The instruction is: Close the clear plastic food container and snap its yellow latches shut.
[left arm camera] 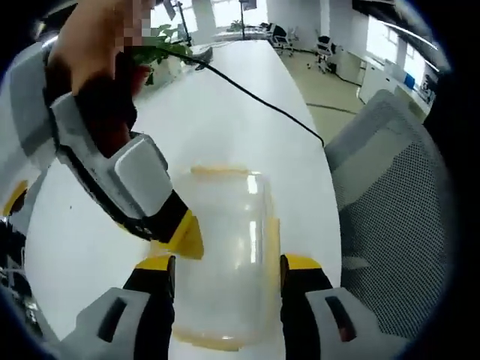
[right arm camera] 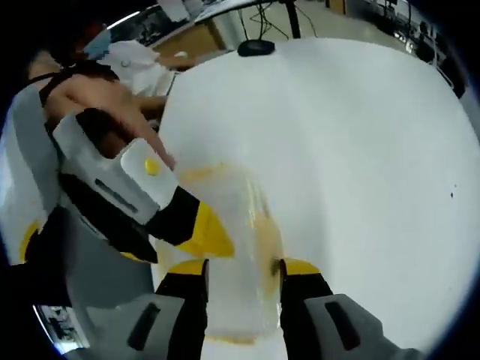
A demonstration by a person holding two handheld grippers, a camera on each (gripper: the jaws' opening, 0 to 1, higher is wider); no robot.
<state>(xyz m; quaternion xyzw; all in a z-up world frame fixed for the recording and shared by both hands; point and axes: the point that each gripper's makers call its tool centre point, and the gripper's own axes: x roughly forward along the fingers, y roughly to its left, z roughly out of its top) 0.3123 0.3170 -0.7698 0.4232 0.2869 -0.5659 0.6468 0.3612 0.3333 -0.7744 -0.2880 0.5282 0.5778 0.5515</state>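
The left gripper [left arm camera: 227, 274] fingers, parted wide, flank the clear container [left arm camera: 223, 251] on the white table [left arm camera: 247, 112]; its long axis runs straight ahead. The right gripper [right arm camera: 243, 277] fingers likewise straddle it, the other gripper's yellow tip touching its side.

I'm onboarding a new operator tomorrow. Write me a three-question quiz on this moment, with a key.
1. True or false: the clear container sits on a white table.
2. What lies between the left claw tips in the left gripper view? A) a mug B) the container C) a plant
3. What colour is the cable running across the table?

Key: 1 true; 2 B; 3 black.
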